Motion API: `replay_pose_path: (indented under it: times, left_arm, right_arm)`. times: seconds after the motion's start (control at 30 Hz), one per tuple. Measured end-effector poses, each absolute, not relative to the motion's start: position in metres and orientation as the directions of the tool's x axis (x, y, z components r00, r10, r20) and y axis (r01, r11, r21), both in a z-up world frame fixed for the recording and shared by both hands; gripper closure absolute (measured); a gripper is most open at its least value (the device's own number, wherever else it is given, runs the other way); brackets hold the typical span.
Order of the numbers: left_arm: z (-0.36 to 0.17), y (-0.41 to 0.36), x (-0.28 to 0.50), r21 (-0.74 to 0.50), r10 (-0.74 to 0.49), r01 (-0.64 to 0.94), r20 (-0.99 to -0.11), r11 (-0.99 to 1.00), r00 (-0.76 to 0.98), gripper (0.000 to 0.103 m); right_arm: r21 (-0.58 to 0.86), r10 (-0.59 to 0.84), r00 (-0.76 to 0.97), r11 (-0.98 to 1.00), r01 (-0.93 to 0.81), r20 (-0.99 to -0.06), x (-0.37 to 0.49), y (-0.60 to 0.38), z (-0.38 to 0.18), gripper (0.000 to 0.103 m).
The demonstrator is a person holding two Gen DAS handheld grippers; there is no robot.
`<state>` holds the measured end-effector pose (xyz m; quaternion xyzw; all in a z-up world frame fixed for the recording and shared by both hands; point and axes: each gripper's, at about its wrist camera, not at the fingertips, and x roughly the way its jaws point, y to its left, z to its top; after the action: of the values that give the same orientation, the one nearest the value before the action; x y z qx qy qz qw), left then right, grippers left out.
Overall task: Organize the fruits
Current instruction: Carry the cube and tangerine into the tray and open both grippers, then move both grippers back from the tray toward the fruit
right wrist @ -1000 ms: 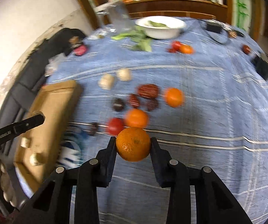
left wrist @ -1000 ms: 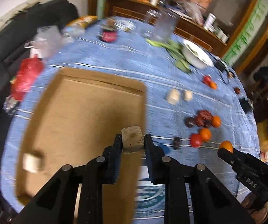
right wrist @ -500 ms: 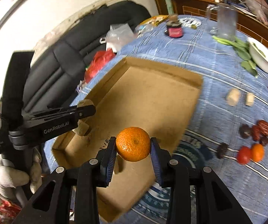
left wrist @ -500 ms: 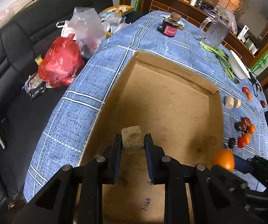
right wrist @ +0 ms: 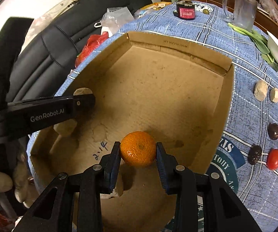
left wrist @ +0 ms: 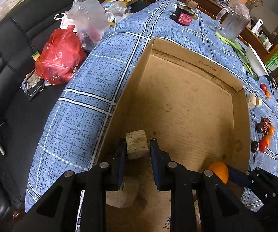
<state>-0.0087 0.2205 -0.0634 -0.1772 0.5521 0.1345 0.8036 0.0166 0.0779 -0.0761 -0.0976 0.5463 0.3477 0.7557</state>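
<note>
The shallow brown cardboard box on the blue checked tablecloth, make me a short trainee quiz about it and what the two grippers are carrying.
1. True or false: the right gripper holds a round orange mandarin above the shallow brown cardboard box.
2. Which does the left gripper hold? A) a red tomato B) a pale beige cut chunk C) a dark wrinkled date
3. Fill in: besides what the grippers hold, the box already contains at least one pale ____, seen below the left gripper.

Key
1. True; both pads press on the mandarin.
2. B.
3. Chunk: a second pale chunk lies on the box floor.
</note>
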Motion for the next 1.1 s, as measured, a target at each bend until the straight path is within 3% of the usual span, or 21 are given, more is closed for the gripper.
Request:
replay_pose_path:
  times: [0.27, 0.43, 0.67, 0.83, 1.1]
  left_arm:
    - [-0.056, 0.220, -0.013, -0.164, 0.004, -0.426, -0.930, 0.890, 0.367, 0.074]
    - [-0.033, 0.219, -0.024, -0.183, 0.029, -0.460, -0.909, 0.869, 0.416, 0.055]
    - [0.007, 0.202, -0.042, -0.225, 0.042, -0.491, -0.879, 0.842, 0.475, 0.046]
    - [0.032, 0.159, -0.044, -0.185, 0.072, -0.471, -0.876, 0.862, 0.477, 0.029]
    - [0.048, 0.084, -0.035, -0.236, -0.015, -0.357, -0.852, 0.904, 0.524, 0.028]
  right_arm:
    - [0.229, 0.416, 0.155, 0.733, -0.641, -0.896, 0.013, 0.082, -0.079, 0.063]
    - [0.237, 0.446, 0.184, 0.730, -0.642, -0.876, 0.006, 0.071, -0.062, 0.057]
    - [0.260, 0.491, 0.262, 0.758, -0.598, -0.831, -0.004, 0.027, -0.034, 0.055]
    - [0.287, 0.490, 0.310, 0.805, -0.519, -0.814, -0.003, -0.029, -0.027, 0.055]
    - [0.282, 0.386, 0.412, 0.914, -0.292, -0.825, 0.011, -0.149, -0.022, 0.055]
